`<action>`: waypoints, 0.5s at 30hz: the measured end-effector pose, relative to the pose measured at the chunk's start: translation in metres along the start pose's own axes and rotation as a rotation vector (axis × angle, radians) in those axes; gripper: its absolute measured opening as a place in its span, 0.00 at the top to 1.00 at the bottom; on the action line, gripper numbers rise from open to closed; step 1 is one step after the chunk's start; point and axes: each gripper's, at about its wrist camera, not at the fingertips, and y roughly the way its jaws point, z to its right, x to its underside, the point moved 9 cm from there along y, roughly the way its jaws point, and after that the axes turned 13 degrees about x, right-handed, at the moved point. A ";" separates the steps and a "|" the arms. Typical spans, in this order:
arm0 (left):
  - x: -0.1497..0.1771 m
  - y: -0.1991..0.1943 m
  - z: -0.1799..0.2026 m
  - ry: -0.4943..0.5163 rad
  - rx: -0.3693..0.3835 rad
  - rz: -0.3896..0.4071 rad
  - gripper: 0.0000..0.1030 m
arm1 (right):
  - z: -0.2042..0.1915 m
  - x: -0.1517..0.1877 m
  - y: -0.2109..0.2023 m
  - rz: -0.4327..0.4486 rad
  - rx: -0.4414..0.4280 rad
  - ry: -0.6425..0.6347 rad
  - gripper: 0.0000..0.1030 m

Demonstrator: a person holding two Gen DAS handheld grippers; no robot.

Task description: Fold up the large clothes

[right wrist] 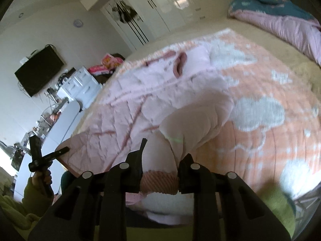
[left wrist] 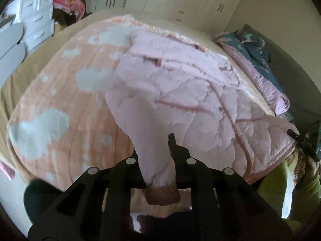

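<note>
Two grips hold one pink quilted jacket (left wrist: pixel 180 84) spread on the peach blanket (left wrist: pixel 50 104). From the left wrist, the left gripper (left wrist: pixel 158 152) is clamped on a sleeve, its ribbed cuff (left wrist: pixel 162 194) behind the fingertips; that thin pinch could slip. From the right wrist, the right gripper (right wrist: pixel 162 156) pinches the other cuff (right wrist: pixel 159 181), the body ahead; uneven lifting could skew the fold.

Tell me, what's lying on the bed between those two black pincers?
The pink quilted jacket. Left gripper and right gripper each pinch a sleeve cuff, its body spread between them; both wrist views show it.
</note>
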 end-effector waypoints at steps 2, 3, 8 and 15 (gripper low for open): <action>-0.011 -0.002 0.006 0.023 -0.005 0.020 0.92 | -0.002 -0.010 -0.002 0.020 -0.012 0.006 0.79; -0.021 -0.003 0.010 0.035 -0.004 0.036 0.92 | -0.002 -0.015 -0.002 0.026 -0.019 0.013 0.79; -0.053 -0.003 0.026 0.083 -0.003 0.085 0.92 | -0.006 -0.042 -0.005 0.057 -0.052 0.052 0.80; -0.095 -0.002 0.041 0.108 0.016 0.139 0.92 | -0.014 -0.078 -0.014 0.111 -0.051 0.034 0.80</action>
